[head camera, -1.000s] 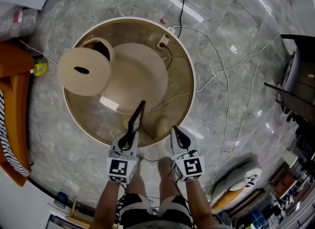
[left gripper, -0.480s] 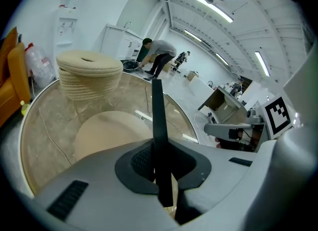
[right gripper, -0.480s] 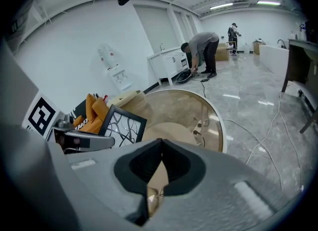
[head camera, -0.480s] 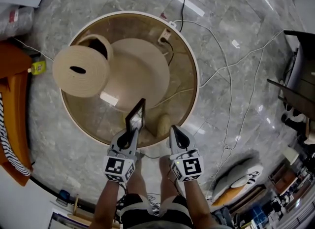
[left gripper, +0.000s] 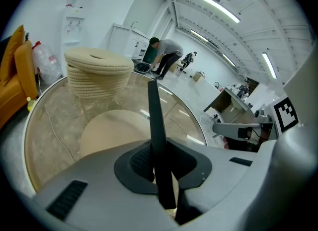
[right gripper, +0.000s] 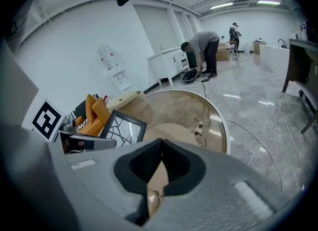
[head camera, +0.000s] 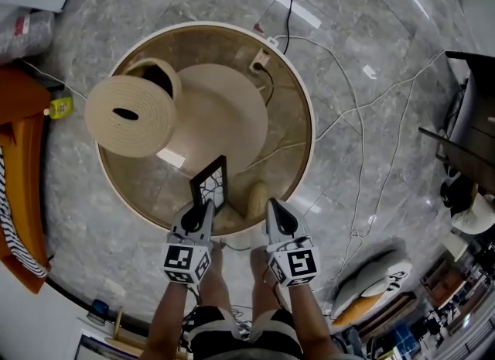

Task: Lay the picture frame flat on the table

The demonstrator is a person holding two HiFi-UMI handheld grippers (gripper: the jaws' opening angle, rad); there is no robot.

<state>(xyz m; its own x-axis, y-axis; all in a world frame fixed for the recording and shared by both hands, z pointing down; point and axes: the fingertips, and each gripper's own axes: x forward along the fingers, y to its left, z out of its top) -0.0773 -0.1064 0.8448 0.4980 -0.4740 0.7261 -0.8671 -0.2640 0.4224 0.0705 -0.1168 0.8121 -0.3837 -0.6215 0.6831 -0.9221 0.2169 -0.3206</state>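
Over table (head camera: 311, 130) — left hand-held gripper (head camera: 203, 211) pinches picture frame (head camera: 210, 186) | jaws just loosening

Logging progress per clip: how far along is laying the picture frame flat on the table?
Done: the left gripper pinches the picture frame by its edge, jaws just eased open slightly. In hand: the frame tilts over the glass table, face up, not flat. Remaining: lower it flat, release. The right gripper is shut, empty.

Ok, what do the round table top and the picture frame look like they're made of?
Table top: clear, brown-tinted glass with a glossy finish; the floor shows through it and light glare streaks it. Picture frame: thin black border, matte-looking, either wood or plastic; the look leaves that open.
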